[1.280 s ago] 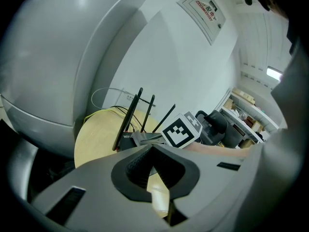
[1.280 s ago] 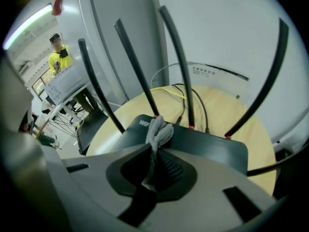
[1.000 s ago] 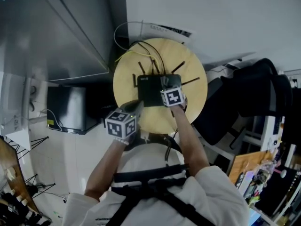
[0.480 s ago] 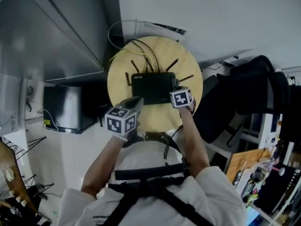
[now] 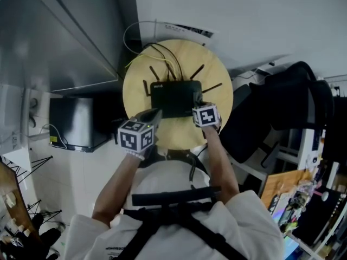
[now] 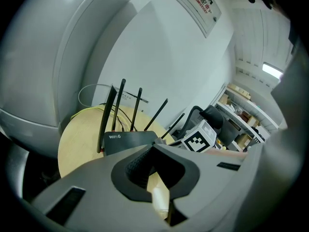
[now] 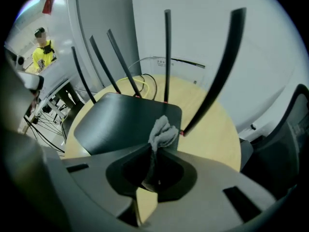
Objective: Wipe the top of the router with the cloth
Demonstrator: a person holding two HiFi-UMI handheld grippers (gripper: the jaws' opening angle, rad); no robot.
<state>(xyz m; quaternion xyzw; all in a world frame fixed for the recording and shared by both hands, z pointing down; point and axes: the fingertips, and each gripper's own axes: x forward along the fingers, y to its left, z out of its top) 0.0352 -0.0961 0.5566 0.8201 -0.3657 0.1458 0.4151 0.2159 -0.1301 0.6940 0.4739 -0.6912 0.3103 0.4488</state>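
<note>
Router [image 5: 176, 97]: lying flat and black, facing top-up.
Antennas [image 7: 166, 57]: standing up along the router's far edge and right side.
Cables [image 5: 172, 58]: trailing away behind the router.
Table [image 5: 217, 85]: carrying the router near its middle, with pale wood showing on every side of the router.
Cloth [image 7: 163, 131]: bunching out of the right jaws as a small grey wad, sitting over the router's near right corner. Touching the top or just clearing it; not possible to tell which.
Right gripper [image 7: 155, 151]: clamping tight on the cloth, jaws pressed together around it, pointing across the router from its near right edge.
Left gripper [image 6: 153, 146]: hovering off the router's near left corner, jaws closed together with nothing between them, touching no part of the router.
Done so far, judging from the layout: gripping the cloth and bringing it to the router's top.
Left to do, as a judgement: sweeping the wad from the near right corner across toward the router's left side and far edge. Showing no dust or streaks, so giving no clue to how much is already wiped.
Watching for: catching the cloth or jaws on the antennas when nearing the router's far edge.
</note>
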